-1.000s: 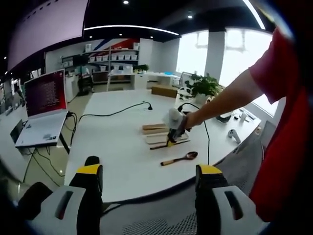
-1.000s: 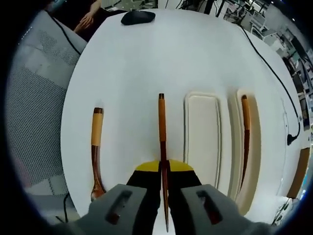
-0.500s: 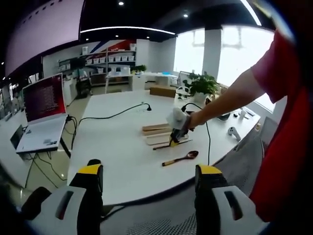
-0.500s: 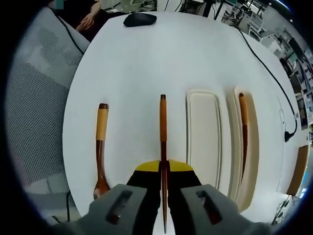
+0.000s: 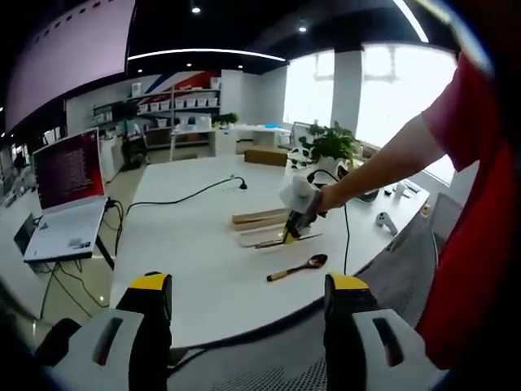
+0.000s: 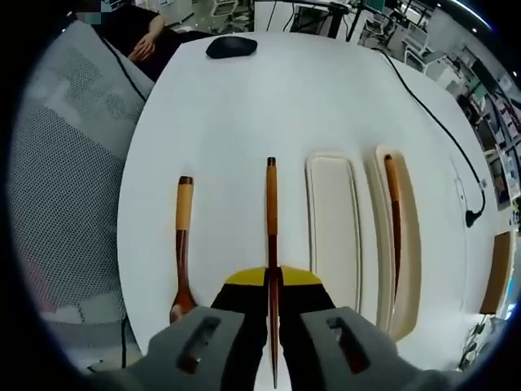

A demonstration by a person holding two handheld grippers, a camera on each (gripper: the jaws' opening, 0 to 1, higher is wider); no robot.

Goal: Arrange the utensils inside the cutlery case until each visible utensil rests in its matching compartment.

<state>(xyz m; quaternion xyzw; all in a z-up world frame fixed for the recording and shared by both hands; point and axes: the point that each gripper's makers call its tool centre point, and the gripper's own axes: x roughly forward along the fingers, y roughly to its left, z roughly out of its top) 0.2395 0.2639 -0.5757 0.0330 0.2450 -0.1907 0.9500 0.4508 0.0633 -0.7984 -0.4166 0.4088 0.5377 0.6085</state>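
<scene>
In the left gripper view, the left claw (image 5: 248,305) hangs back off the bench (image 5: 179,244) edge with its jaws wide apart and empty, and little has changed beyond a slight rise of the camera. Across the bench the right claw (image 5: 291,230) has drifted a touch farther over the wooden cutlery case (image 5: 259,226), while the spoon (image 5: 298,266) lies loose nearer the edge. A laptop (image 5: 61,191) stands far left, with office shelves and bright windows behind.

In the right gripper view, the right claw (image 6: 273,281) stays clamped on a chopstick (image 6: 271,220). The case (image 6: 334,236) has slid a little closer, its near slot empty and the far slot holding the second chopstick (image 6: 392,220); the carry looks nearly done. The spoon (image 6: 182,244) waits on the left, a mouse (image 6: 231,47) beyond.
</scene>
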